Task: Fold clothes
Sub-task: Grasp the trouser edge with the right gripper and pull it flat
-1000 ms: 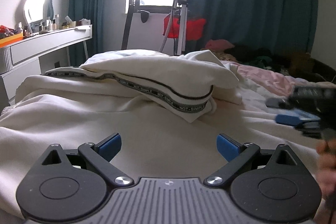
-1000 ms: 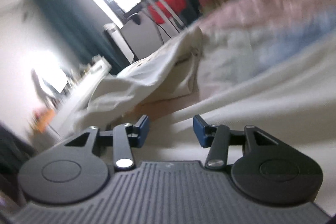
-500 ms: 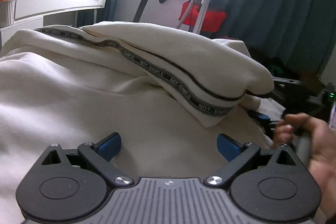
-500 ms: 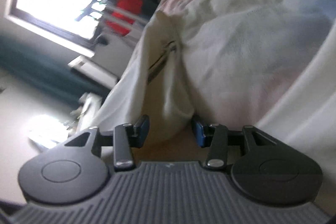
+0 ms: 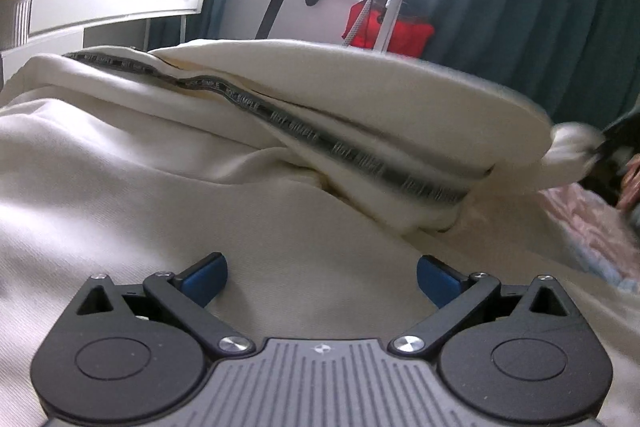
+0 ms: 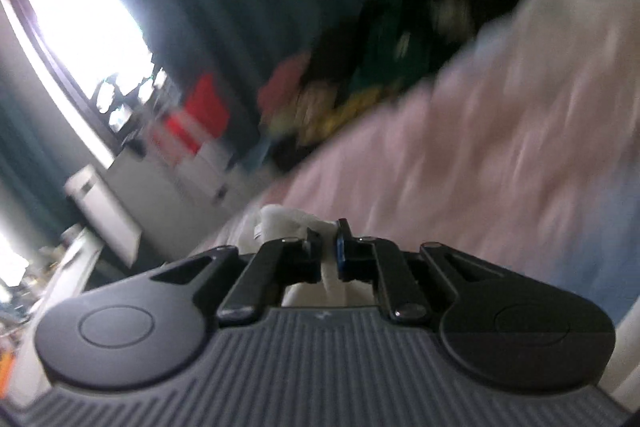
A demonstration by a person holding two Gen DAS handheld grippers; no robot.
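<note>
Cream garment [image 5: 360,115] lay heaped ahead of the left claw [image 5: 320,279], whose jaws gaped wide w/ nothing between them. Right claw [image 6: 329,259] was clamped on a white cloth corner [image 6: 288,223]. Best bet: lift smoothly, keep tension, let left pin the body. Vs 0.5 s ago, right's jaws went from apart to pinched; the fold's tip had risen.

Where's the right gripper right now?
Right gripper is shut on the cream garment's end, seen at the left-wrist view's far right, above the pink bedding.

Left hand-held gripper [image 5: 322,277] agape, right hand-held gripper [image 6: 329,255] clamped.
</note>
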